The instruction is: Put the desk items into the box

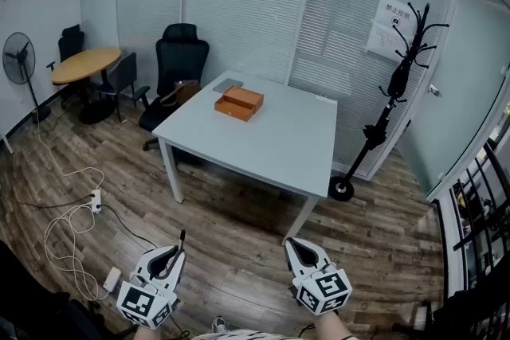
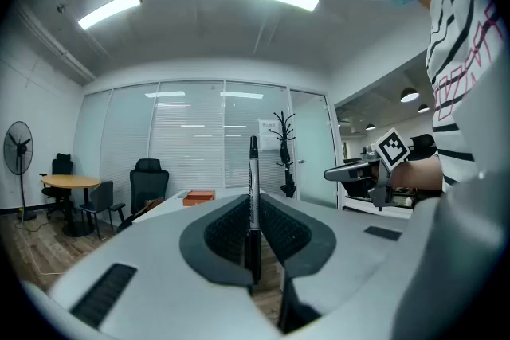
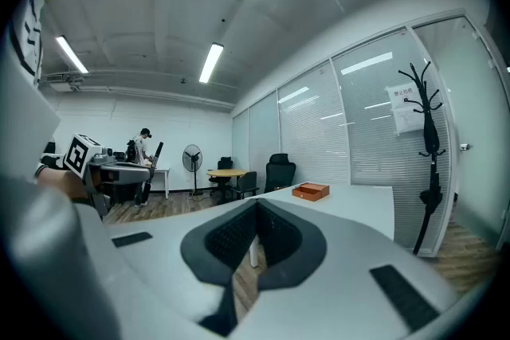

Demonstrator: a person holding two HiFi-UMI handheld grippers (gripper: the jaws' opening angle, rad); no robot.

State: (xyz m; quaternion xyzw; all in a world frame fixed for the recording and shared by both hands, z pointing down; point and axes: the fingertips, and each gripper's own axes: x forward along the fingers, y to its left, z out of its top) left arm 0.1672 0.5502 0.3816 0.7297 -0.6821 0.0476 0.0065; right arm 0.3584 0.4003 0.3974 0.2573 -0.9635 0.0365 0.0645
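An open orange box (image 1: 238, 102) sits near the far edge of the grey table (image 1: 271, 147), and also shows small in the left gripper view (image 2: 198, 196) and the right gripper view (image 3: 311, 190). Both grippers hang low over the wooden floor, well short of the table. My left gripper (image 1: 171, 252) is shut on a black and silver pen (image 2: 253, 195) that stands upright between its pads and sticks out past the tips (image 1: 182, 239). My right gripper (image 1: 296, 244) is shut with nothing in it (image 3: 256, 207).
A flat grey item (image 1: 227, 84) lies beside the box. Behind the table are a black office chair (image 1: 177, 60), a round wooden table (image 1: 84, 64) and a fan (image 1: 17, 58). A coat rack (image 1: 394, 91) stands at the right. Cables and a power strip (image 1: 96, 201) lie on the floor at the left.
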